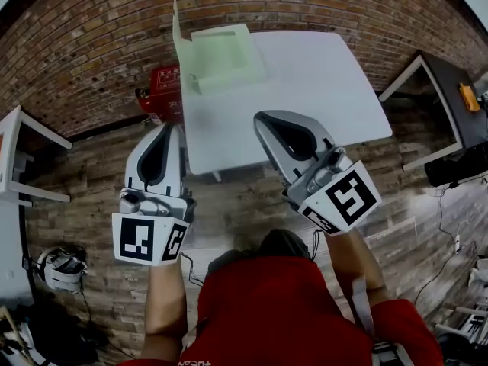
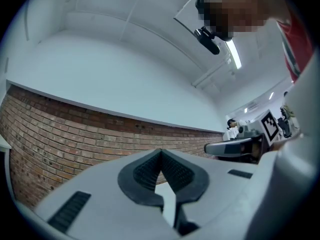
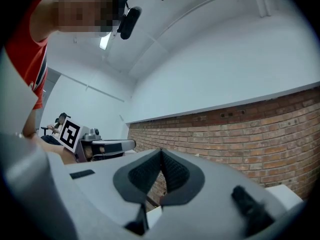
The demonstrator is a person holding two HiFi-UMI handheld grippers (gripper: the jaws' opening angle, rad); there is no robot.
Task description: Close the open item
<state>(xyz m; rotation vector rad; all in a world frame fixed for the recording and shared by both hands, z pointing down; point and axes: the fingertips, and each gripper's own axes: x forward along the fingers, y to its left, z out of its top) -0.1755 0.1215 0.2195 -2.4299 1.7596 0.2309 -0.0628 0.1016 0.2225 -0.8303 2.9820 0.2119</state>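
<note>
An open pale green box (image 1: 223,58) sits at the far left corner of the white table (image 1: 305,90). Its lid (image 1: 180,43) stands upright along the left side. My left gripper (image 1: 169,128) hovers off the table's near left edge, pointing up and toward the wall. It is shut with nothing between its jaws, as the left gripper view (image 2: 161,152) shows. My right gripper (image 1: 261,117) is over the table's near edge, well short of the box. It is also shut and empty in the right gripper view (image 3: 161,152). Both gripper views look at the brick wall and ceiling; the box does not show there.
A red crate (image 1: 163,91) stands on the floor by the table's far left. A dark table (image 1: 456,124) with an orange object (image 1: 468,97) is at the right. Another white table (image 1: 11,155) is at the left. A brick wall (image 1: 91,29) runs behind, and cables lie on the wooden floor.
</note>
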